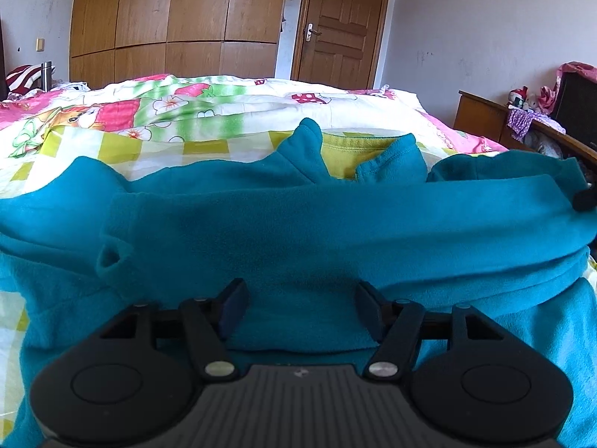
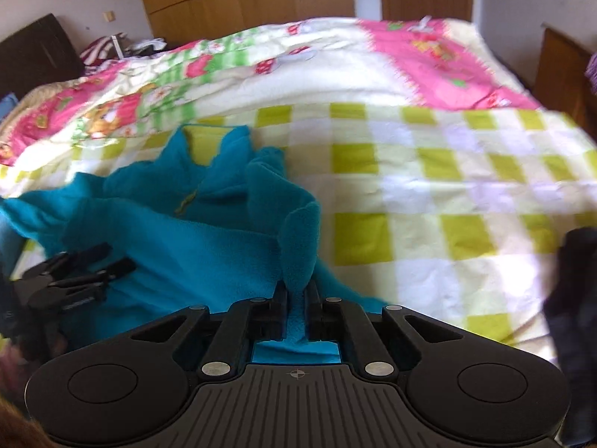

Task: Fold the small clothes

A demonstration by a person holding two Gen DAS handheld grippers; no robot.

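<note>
A small teal fleece jacket (image 1: 298,224) with a yellow lining lies on the bed, one sleeve folded across its body. My left gripper (image 1: 300,291) is open, its jaws wide apart just above the folded fleece. My right gripper (image 2: 296,291) is shut on a raised fold of the teal fleece (image 2: 298,239) at the jacket's right edge. The left gripper (image 2: 74,276) also shows at the left of the right wrist view, over the jacket. The right gripper's tip (image 1: 584,198) shows at the right edge of the left wrist view.
The bed has a yellow-checked sheet (image 2: 429,186) and a pink and green cartoon quilt (image 1: 168,108) behind the jacket. A wooden wardrobe (image 1: 175,18) and door (image 1: 335,26) stand behind. A wooden cabinet (image 1: 522,119) with clutter stands right of the bed.
</note>
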